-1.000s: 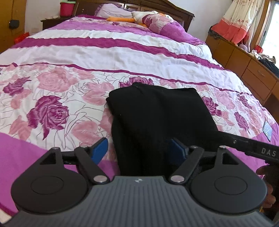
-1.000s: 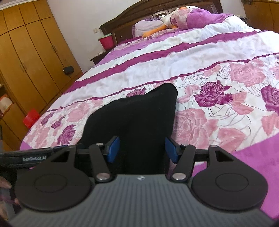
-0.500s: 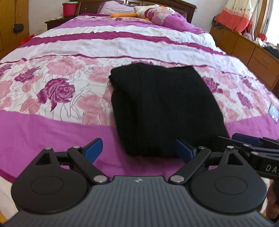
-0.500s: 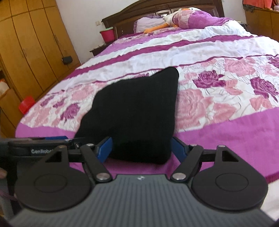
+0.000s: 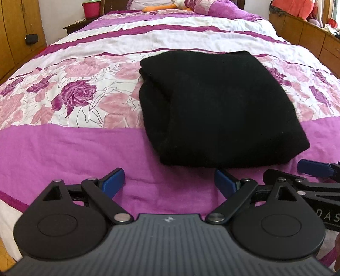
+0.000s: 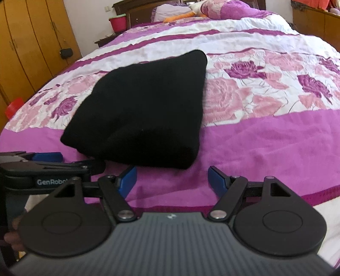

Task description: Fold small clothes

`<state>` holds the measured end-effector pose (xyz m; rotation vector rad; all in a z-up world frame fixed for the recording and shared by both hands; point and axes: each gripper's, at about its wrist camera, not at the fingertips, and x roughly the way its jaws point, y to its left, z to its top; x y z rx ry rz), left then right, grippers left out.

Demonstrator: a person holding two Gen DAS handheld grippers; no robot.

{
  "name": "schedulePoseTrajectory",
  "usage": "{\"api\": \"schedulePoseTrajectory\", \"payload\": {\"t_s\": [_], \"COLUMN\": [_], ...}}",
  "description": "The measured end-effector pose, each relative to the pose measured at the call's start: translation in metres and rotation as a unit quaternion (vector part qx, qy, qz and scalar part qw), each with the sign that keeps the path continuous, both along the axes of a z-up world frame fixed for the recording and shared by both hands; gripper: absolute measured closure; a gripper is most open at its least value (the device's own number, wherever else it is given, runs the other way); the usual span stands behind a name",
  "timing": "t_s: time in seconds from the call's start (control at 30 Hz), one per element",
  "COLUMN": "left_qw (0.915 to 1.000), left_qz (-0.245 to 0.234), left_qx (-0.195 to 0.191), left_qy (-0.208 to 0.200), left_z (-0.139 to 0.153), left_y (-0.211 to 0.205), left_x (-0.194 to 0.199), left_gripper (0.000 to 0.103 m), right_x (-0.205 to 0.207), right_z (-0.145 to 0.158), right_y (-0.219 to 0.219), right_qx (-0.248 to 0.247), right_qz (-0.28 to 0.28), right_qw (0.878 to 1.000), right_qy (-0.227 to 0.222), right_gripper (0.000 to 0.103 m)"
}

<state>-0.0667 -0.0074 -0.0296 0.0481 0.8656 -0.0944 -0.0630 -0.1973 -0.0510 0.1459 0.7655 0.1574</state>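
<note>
A black folded garment (image 5: 218,106) lies flat on the floral bedspread (image 5: 74,95), near the bed's front edge. My left gripper (image 5: 169,180) hovers just short of the garment's near edge, open, with only purple cover between its blue pads. In the right wrist view the same garment (image 6: 144,110) sits ahead and to the left. My right gripper (image 6: 172,177) is open too, and nothing is between its fingers. A blue finger of the right gripper (image 5: 312,167) shows at the right of the left wrist view. The left gripper's finger (image 6: 46,157) shows at the left of the right wrist view.
Pillows and a stuffed toy (image 5: 165,6) lie at the headboard end. A red bucket (image 5: 91,9) stands on a nightstand at the far left. Wooden wardrobe doors (image 6: 31,42) line the left side and a low dresser (image 5: 308,36) the right. The bed's front edge is just below the grippers.
Both grippers have drawn back toward the bed's front edge and opened wider. The garment, which sat between their fingers a second ago, now lies free ahead of them.
</note>
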Motion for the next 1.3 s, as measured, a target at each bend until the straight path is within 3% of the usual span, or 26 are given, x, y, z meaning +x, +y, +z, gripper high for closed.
{"api": "schedulePoseTrajectory", "payload": {"t_s": [1.3], "left_qw": [1.0], "left_qz": [0.007], "left_qx": [0.004], "left_qy": [0.004], "left_z": [-0.0067], "left_y": [-0.0042], "left_x": [-0.0004], "left_gripper": [0.008], "right_x": [0.0027], "right_z": [-0.0086], "right_y": [-0.0003], "right_qx": [-0.001], "right_qz": [-0.005], "right_qw": [1.0], "right_qy": [0.008], "right_gripper": [0.028]}}
